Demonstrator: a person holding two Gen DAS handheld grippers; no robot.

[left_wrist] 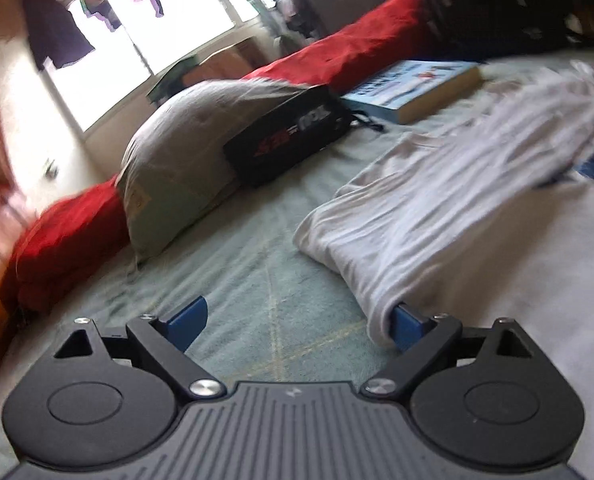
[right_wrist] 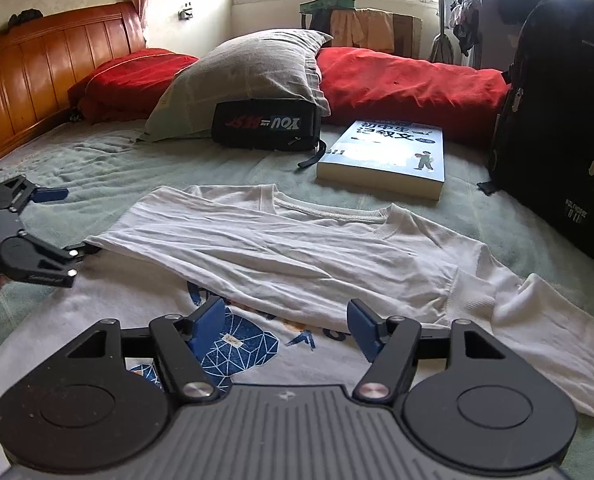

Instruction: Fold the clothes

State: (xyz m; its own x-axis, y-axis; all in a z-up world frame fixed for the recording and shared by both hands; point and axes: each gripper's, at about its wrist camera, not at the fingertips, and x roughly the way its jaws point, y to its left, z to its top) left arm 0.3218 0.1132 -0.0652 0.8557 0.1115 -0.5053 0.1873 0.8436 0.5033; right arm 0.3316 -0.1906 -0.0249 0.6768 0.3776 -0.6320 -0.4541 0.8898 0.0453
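Both grippers spread wide, left gripper (left_wrist: 297, 326) with one finger under the white T-shirt (left_wrist: 437, 208), right gripper (right_wrist: 287, 328) empty above it.

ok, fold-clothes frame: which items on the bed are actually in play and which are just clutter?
In play:
- white T-shirt, one side folded over the blue print
- left gripper, open, one finger under the shirt's edge
- right gripper, open over the print

Clutter:
- book
- black pouch
- grey pillow
- red bedding
- black backpack
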